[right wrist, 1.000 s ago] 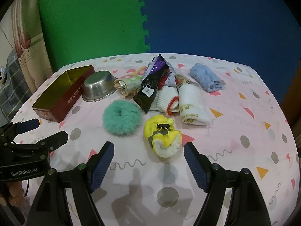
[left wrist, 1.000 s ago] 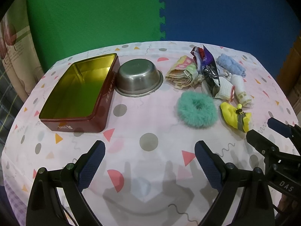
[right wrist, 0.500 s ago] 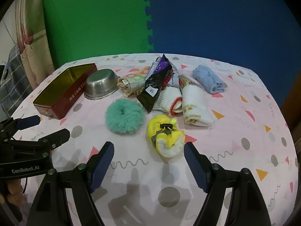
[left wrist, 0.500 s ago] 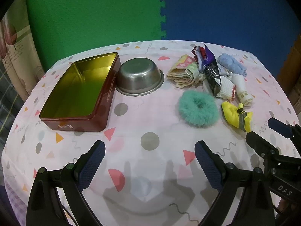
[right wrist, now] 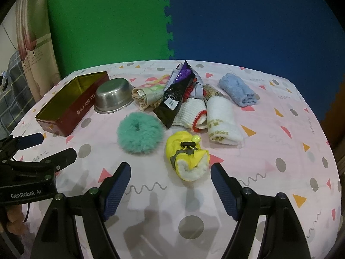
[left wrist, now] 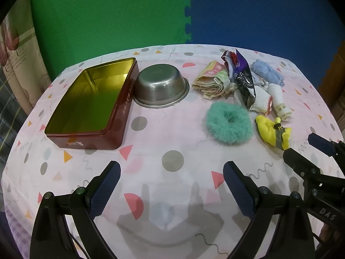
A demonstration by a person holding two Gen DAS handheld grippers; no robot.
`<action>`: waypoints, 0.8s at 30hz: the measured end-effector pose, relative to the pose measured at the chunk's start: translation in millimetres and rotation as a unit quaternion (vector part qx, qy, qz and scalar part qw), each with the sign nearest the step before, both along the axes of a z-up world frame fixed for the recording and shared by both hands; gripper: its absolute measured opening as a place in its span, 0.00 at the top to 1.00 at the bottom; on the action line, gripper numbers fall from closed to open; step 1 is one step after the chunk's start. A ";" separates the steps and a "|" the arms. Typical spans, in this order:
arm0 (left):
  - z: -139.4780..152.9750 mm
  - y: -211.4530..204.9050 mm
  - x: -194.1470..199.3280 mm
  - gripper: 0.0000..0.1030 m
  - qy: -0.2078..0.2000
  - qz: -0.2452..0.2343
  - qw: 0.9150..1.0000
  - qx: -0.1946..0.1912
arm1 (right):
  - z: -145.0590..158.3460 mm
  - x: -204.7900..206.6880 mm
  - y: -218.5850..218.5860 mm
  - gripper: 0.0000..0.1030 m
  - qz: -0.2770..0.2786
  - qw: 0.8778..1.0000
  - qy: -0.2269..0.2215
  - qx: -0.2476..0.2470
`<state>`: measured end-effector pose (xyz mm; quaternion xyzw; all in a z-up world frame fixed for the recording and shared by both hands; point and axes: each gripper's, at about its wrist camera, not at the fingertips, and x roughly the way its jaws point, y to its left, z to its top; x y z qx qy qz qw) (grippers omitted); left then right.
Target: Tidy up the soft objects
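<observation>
- Right now your left gripper (left wrist: 171, 186) hovers low over the near edge of the desk (left wrist: 172, 194), jaws wide, nothing between them.
- Your right gripper (right wrist: 170, 185) hovers beside it, jaws wide too, empty; the yellow pouch (right wrist: 186, 156) lies just beyond its fingertips, not touching.
- Each gripper shows in the other's view: the right one at the far right edge, the left one at the far left edge.
- Next out, the teal fluffy scrunchie (left wrist: 228, 124) sits flat on the cloth, just left of the yellow pouch, apart from it.
- Behind those is the soft pile: white rolled towel (right wrist: 223, 120), waffle cloth with red trim (right wrist: 192, 115), black foil packet (right wrist: 174, 101) lying across it, patterned folded cloth (left wrist: 212, 81), all touching or overlapping.
- Blue towel (right wrist: 238, 92) sits at the pile's far right, just beside the white roll.
- On the left, the red tin box (left wrist: 90, 103) is open and empty, gold inside.
- Steel bowl (left wrist: 160, 85) stands upright, empty, between the tin and the patterned cloth, touching or nearly touching the tin's long side.
- Farthest back, green and blue foam mats (left wrist: 187, 10) form the wall.
</observation>
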<state>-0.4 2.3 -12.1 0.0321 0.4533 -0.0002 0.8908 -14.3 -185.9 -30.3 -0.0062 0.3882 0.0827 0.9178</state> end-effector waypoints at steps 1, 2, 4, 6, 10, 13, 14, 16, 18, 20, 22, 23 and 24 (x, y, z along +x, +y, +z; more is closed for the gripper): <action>-0.3 0.1 0.5 0.08 0.001 0.000 1.000 0.001 | -0.4 0.9 -0.3 0.24 0.001 1.000 0.001 0.000; -0.6 0.3 1.3 0.08 0.002 0.000 1.000 0.001 | -0.9 2.0 -1.0 0.24 0.001 1.000 0.001 0.000; -1.6 0.7 2.4 0.08 0.004 0.001 1.000 0.001 | -2.0 4.7 -2.6 0.24 0.002 1.000 0.004 0.004; -2.5 1.0 4.3 0.08 0.006 0.001 1.000 0.002 | -3.9 7.5 -4.3 0.24 0.004 1.000 0.008 0.007; -5.5 2.7 7.5 0.08 0.011 0.004 1.000 0.002 | -7.3 15.0 -5.2 0.24 0.009 1.000 0.015 -0.003; -8.7 3.7 10.6 0.08 0.015 0.005 1.000 0.002 | -11.5 20.8 -7.7 0.24 0.017 1.000 0.022 -0.011; -9.8 3.6 11.2 0.08 0.016 0.006 1.000 0.003 | -13.9 22.8 -8.9 0.24 0.018 0.999 0.026 -0.013; -12.7 3.7 14.5 0.08 0.021 0.006 1.000 0.004 | -19.2 27.6 -10.9 0.24 0.023 0.999 0.033 -0.015; -15.5 3.6 18.1 0.08 0.024 0.005 1.000 0.003 | -25.1 33.1 -12.9 0.24 0.024 0.999 0.041 -0.017; -17.4 2.4 21.5 0.08 0.025 0.002 1.000 0.004 | -29.5 37.8 -13.8 0.24 0.025 0.999 0.045 -0.016; -18.8 1.2 24.5 0.08 0.026 -0.001 1.000 0.004 | -33.5 44.1 -14.4 0.24 0.026 0.998 0.048 -0.016; -19.3 0.8 26.0 0.08 0.025 -0.003 1.000 0.003 | -34.8 46.7 -14.4 0.24 0.026 0.998 0.047 -0.016; -19.9 -0.4 28.2 0.08 0.024 -0.006 1.000 0.003 | -36.7 50.6 -13.8 0.24 0.026 0.998 0.048 -0.017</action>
